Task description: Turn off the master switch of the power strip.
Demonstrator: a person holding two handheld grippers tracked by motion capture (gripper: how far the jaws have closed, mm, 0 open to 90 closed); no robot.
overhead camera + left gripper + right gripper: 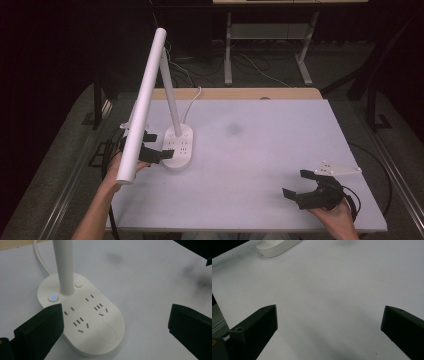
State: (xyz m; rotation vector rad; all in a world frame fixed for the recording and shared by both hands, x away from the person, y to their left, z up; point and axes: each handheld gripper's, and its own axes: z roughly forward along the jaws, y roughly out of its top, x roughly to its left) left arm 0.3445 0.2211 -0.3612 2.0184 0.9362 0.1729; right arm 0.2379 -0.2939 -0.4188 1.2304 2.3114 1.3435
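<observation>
At the bench's left side, the open left hand-held gripper (159, 146) nears the lamp (178, 145): probably rigid, base-heavy plastic, best gripped across its oval base.

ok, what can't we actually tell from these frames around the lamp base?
- Left hand-held gripper, high view: the lamp head crosses over it, so contact with the lamp base is unclear.
- Lamp base, right gripper view: cut off by the top edge.
- Cord, left gripper view: runs out past the top edge; its end is unseen.
- Socket markings: too small.
</observation>
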